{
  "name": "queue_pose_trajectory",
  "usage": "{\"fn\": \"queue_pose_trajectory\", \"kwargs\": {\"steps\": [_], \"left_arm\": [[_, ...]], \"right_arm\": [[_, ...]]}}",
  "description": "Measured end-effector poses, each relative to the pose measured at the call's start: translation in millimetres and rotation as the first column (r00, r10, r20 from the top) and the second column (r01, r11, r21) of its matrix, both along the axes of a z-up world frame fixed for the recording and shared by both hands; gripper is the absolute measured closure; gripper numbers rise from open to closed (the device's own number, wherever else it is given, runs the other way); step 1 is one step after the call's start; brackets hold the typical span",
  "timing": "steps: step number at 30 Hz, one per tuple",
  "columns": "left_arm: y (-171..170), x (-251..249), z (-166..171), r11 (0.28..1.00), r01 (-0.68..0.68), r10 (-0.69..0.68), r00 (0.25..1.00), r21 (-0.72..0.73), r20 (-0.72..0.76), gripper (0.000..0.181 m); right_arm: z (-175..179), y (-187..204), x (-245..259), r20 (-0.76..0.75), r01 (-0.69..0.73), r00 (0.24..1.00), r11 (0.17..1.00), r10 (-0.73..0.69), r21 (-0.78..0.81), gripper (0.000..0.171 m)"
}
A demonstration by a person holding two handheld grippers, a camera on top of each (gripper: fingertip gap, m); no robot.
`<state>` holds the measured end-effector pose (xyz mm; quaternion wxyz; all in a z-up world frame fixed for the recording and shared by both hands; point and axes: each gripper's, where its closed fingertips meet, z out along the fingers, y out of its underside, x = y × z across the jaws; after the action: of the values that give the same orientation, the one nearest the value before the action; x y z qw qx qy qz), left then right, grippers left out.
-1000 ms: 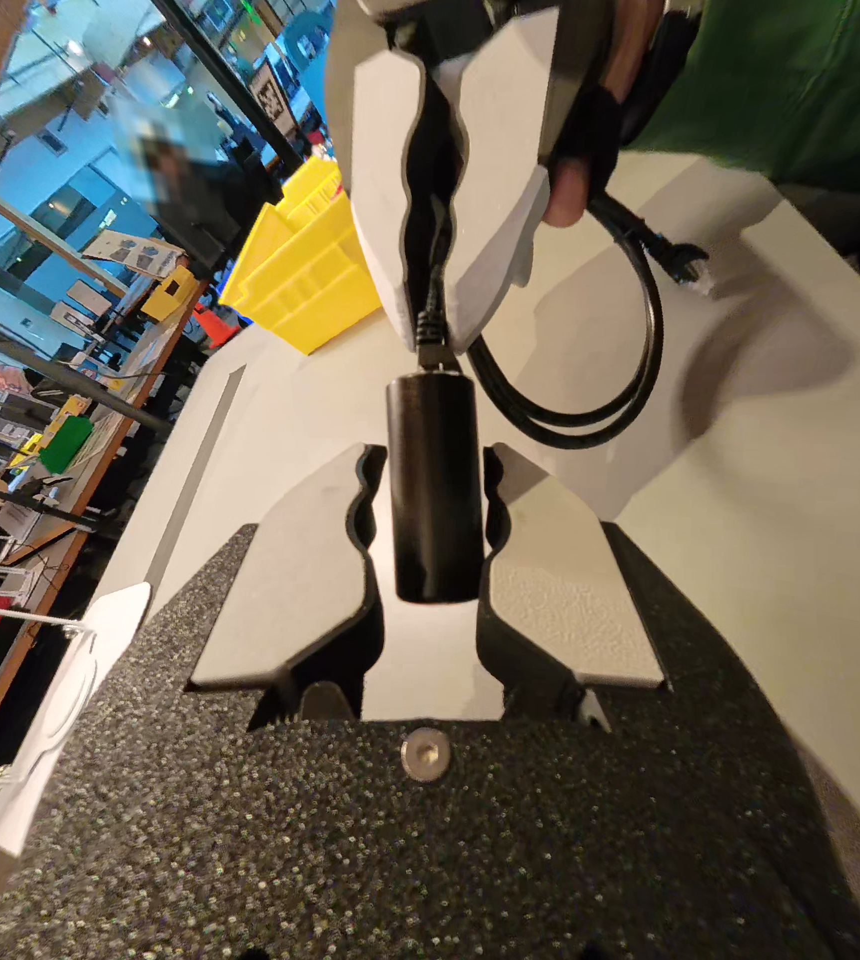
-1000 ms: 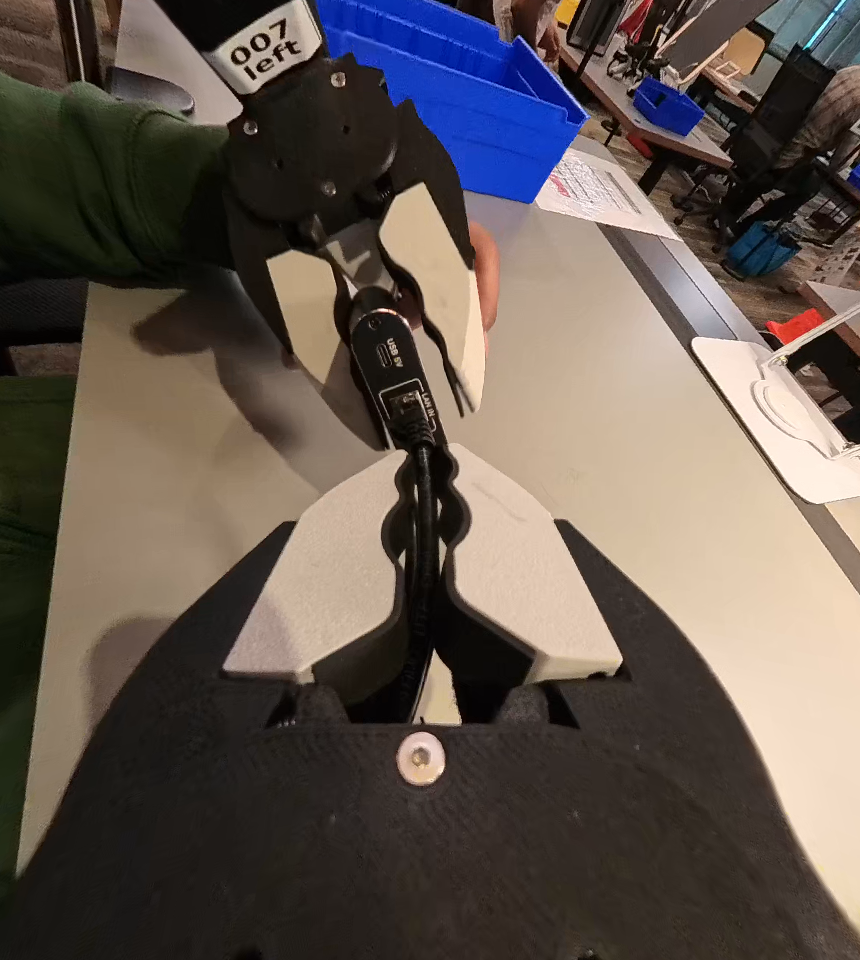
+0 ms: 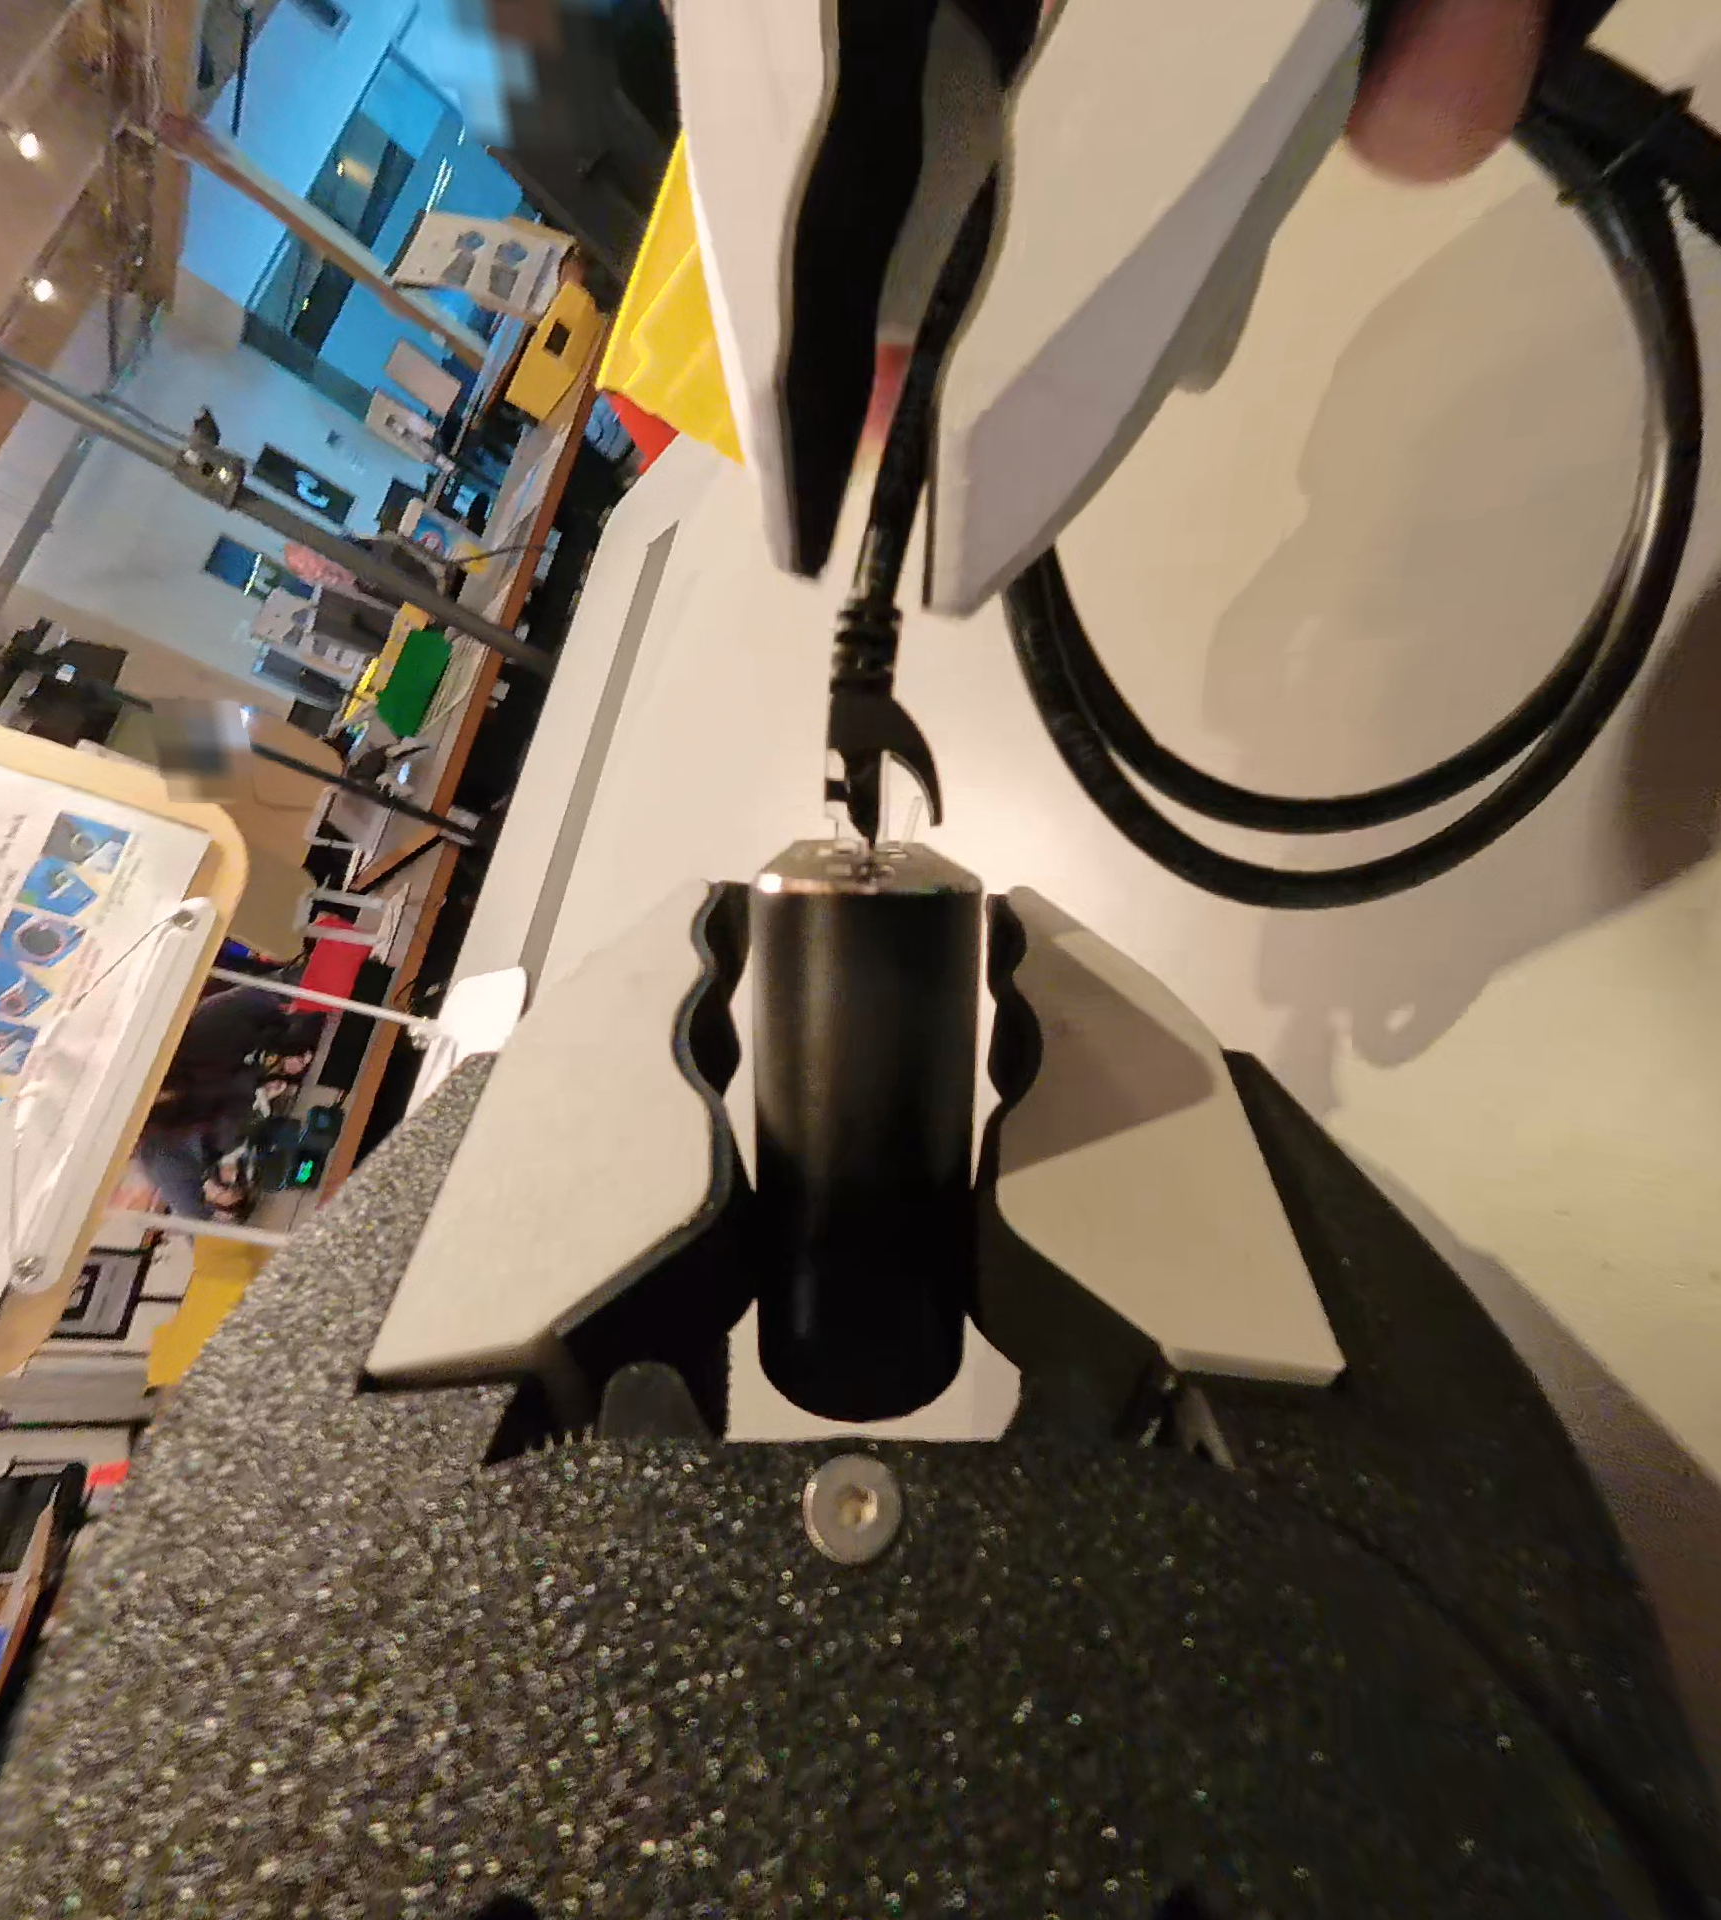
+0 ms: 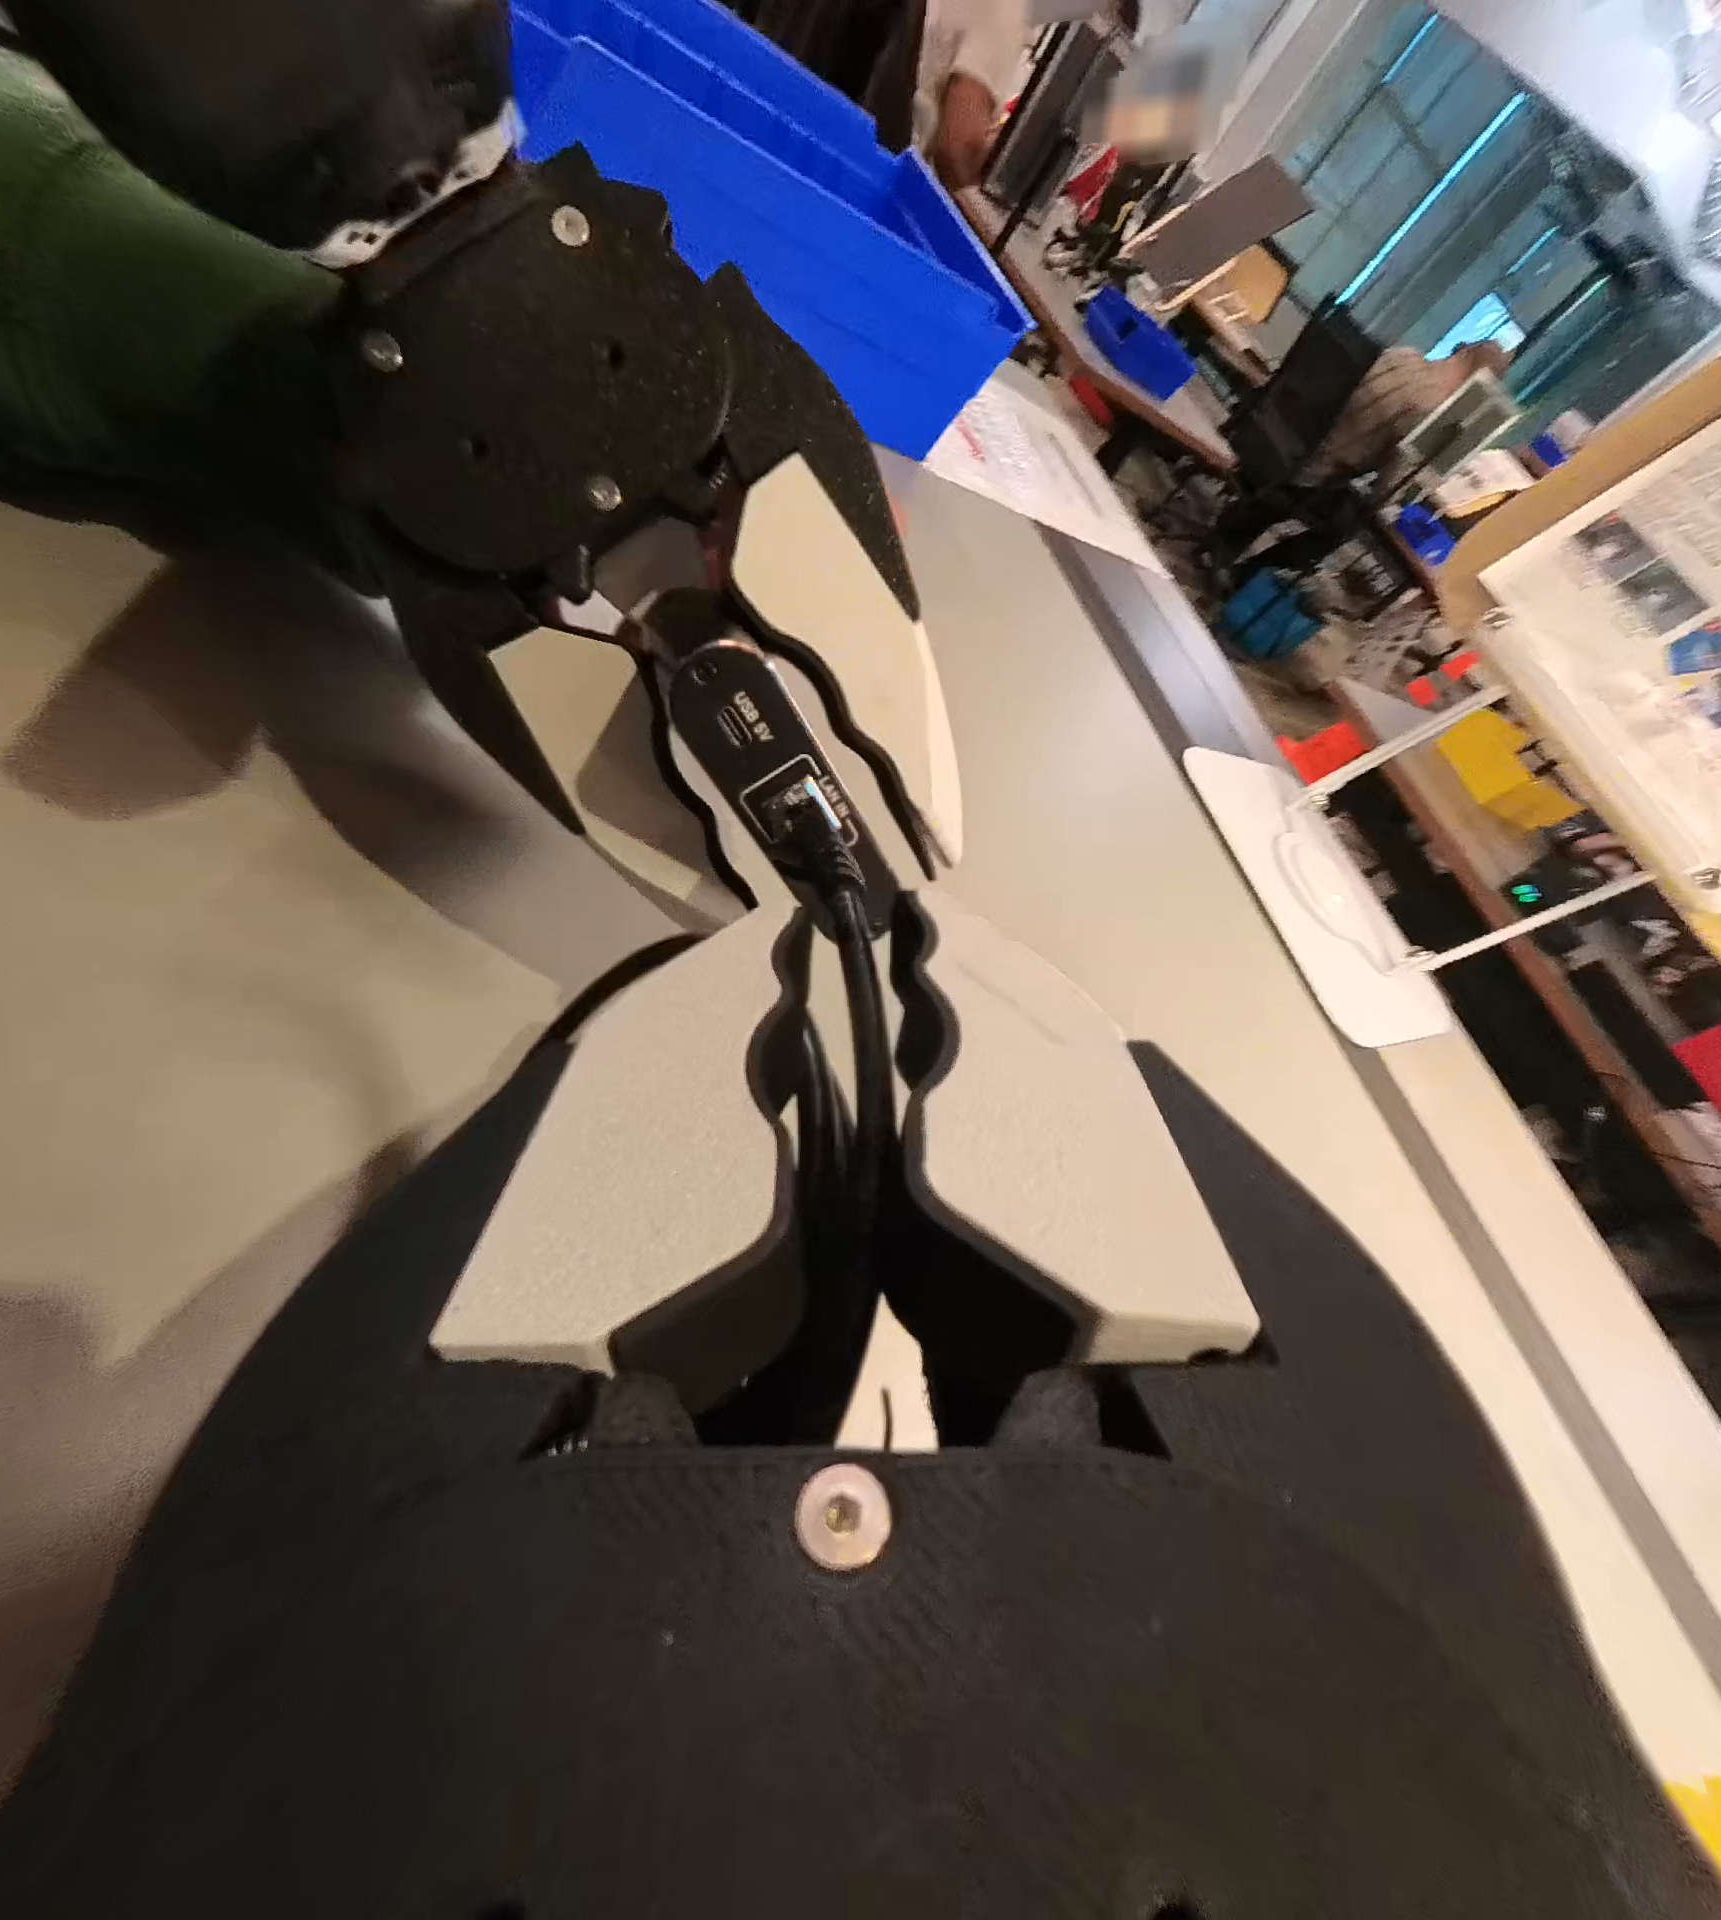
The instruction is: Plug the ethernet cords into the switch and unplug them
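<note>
Left gripper [image 3: 861,935] clamps the switch [image 3: 861,1122] above the table [image 3: 1458,1195]; right gripper [image 4: 851,935] pinches the cord [image 4: 861,1039], tips facing. Compared with a second ago, the plug [image 3: 871,748] looks backed out, only its tip at the port.

A pale surface [image 4: 1095,831] carries a blue bin [image 4: 783,208] and a yellow bin [image 3: 674,343]. Beyond it stand cluttered desks [image 4: 1147,353] and blue-lit windows [image 4: 1479,177]

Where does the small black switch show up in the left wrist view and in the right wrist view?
Left wrist view: the switch stands centre frame, clamped in the left gripper.
Right wrist view: the switch is upper centre, tilted.
Shared landmark: the ethernet cord at its port.
</note>
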<state>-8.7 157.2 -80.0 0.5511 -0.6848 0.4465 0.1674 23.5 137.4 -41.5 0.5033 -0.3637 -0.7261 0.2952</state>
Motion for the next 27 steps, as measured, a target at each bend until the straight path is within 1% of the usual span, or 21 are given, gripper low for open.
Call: {"fn": "queue_pose_trajectory", "kwargs": {"steps": [1,4,6,10,13,17,21,24,27], "left_arm": [[0.7,-3.4,0.8,1.000,-0.019,0.019,1.000,0.000,0.000,0.134],[0.2,-7.3,2.1,0.999,-0.035,0.036,0.999,-0.024,0.032,0.134],[0.9,-10.2,1.3,0.998,-0.056,0.058,0.998,-0.037,0.031,0.134],[2.0,-12.9,-2.9,0.995,-0.077,0.078,0.997,-0.057,0.016,0.135],[2.2,-12.7,-5.3,0.995,-0.083,0.082,0.997,-0.062,-0.006,0.135],[2.3,-12.2,-5.5,0.995,-0.085,0.084,0.996,-0.060,-0.019,0.135],[0.4,-7.7,-4.6,0.997,-0.059,0.058,0.998,-0.053,-0.025,0.135],[-1.2,-3.5,-3.5,0.998,-0.037,0.036,0.999,-0.053,-0.017,0.135],[-2.3,-0.5,-3.1,0.999,-0.020,0.019,1.000,-0.049,-0.019,0.135]], "right_arm": [[3.9,1.6,1.1,-0.018,0.011,1.000,1.000,-0.010,0.022,0.154],[16.4,4.0,3.8,-0.080,0.047,0.996,0.995,-0.040,0.092,0.153],[19.7,3.7,3.8,-0.092,0.075,0.994,0.983,-0.061,0.165,0.153],[8.3,-5.7,-2.0,-0.043,0.064,0.998,0.956,-0.054,0.285,0.149],[-2.9,-4.5,-10.7,-0.019,0.083,0.996,0.931,-0.082,0.356,0.145],[-10.3,-7.5,-20.4,-0.014,0.097,0.995,0.904,-0.100,0.417,0.143],[-15.7,-0.1,-26.8,-0.025,0.134,0.990,0.875,-0.138,0.465,0.144],[-22.1,1.9,-28.2,-0.018,0.124,0.991,0.880,-0.130,0.458,0.144],[-21.5,-0.6,-29.6,-0.034,0.114,0.993,0.890,-0.110,0.441,0.145]]}}
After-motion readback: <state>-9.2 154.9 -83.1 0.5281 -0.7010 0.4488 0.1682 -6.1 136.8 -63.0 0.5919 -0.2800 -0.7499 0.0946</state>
